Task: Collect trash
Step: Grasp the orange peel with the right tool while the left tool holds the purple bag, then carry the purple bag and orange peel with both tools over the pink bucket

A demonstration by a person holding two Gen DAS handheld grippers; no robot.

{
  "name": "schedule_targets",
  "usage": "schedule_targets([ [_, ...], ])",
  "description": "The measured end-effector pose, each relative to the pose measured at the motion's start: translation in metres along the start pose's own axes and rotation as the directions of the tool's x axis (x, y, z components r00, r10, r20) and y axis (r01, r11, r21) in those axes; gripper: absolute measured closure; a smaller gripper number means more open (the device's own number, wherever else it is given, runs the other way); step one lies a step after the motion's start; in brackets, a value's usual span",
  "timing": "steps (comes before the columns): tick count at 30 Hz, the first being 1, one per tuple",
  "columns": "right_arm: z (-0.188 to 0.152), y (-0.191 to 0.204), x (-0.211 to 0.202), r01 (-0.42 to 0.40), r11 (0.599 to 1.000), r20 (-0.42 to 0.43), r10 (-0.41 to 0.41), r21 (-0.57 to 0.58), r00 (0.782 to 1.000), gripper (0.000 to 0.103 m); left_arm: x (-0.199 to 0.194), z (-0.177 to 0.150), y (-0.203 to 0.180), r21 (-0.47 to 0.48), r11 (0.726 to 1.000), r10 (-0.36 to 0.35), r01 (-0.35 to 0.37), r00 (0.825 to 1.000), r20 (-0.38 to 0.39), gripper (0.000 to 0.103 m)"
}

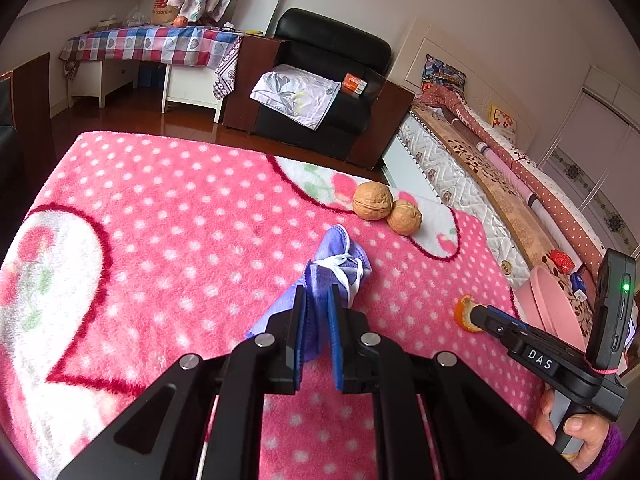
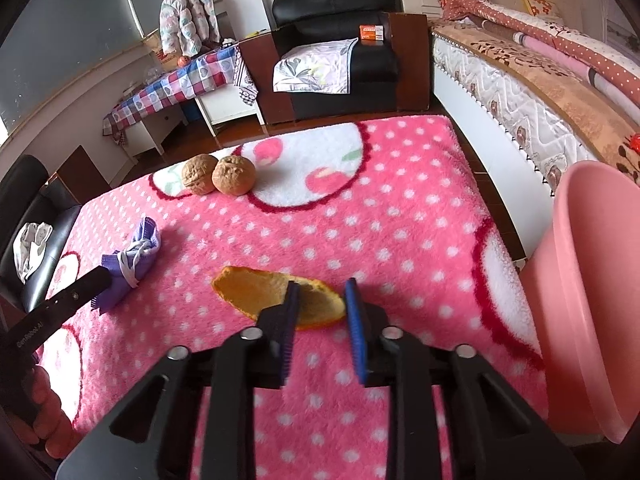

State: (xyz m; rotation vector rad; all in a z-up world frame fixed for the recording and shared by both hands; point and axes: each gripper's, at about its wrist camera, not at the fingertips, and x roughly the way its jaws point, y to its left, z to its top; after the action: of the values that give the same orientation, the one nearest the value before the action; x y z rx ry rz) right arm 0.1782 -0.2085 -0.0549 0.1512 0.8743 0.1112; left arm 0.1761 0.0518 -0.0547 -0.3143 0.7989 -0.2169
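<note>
Black plastic linkages fan out at the bottom of both wrist views, each ending in a pair of blue-padded fingers that point forward and down over a fluffy pink blanket (image 1: pixel 168 216) dotted white, which covers the counter. The left gripper (image 1: pixel 318 300) reaches in low from the near edge, its fingers pinched on the near end of a crumpled purple face mask (image 1: pixel 340 264) bound with its white ear loops; the far end of the mask lies on the blanket. In the right wrist view the same gripper (image 2: pixel 102 276) enters from the left side, with the person's left hand (image 2: pixel 44 412) wrapped around its handle at the frame's lower left. The right gripper (image 2: pixel 322 286) is tilted down over an orange peel (image 2: pixel 256 288) just ahead of it, its fingers spread with a clear gap, straddling the near end of the peel without closing on it. From the left wrist view that gripper (image 1: pixel 474 314) comes in from the right, the right hand (image 1: pixel 576 428) gripping its handle below a mounted device with a green light. A pink plastic bin (image 2: pixel 576 280) stands just beside the counter's right edge. Farther along the blanket two walnuts (image 2: pixel 218 179) sit touching each other. Beyond the counter are a black armchair (image 2: pixel 336 8) and a bed (image 2: pixel 532 88) along the right wall.
</note>
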Motion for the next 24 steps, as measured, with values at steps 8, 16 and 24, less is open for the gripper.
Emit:
schedule_targets([
  [8,-0.007,-0.014,-0.025,-0.030,0.999,0.014,0.029,0.041,0.999,0.094,0.000,0.000,0.000,-0.001,1.000,-0.002,0.002,1.000,0.000,0.093],
  [16,-0.017,-0.037,-0.065,-0.035,0.995,0.046,0.031,0.091,0.998,0.095,0.000,0.000,0.002,-0.027,0.999,-0.027,0.027,1.000,0.001,0.093],
  [24,-0.026,-0.058,-0.108,-0.010,0.997,0.118,0.000,0.081,0.993,0.095,-0.019,-0.008,-0.026,0.046,0.999,0.014,-0.015,1.000,0.015,0.095],
])
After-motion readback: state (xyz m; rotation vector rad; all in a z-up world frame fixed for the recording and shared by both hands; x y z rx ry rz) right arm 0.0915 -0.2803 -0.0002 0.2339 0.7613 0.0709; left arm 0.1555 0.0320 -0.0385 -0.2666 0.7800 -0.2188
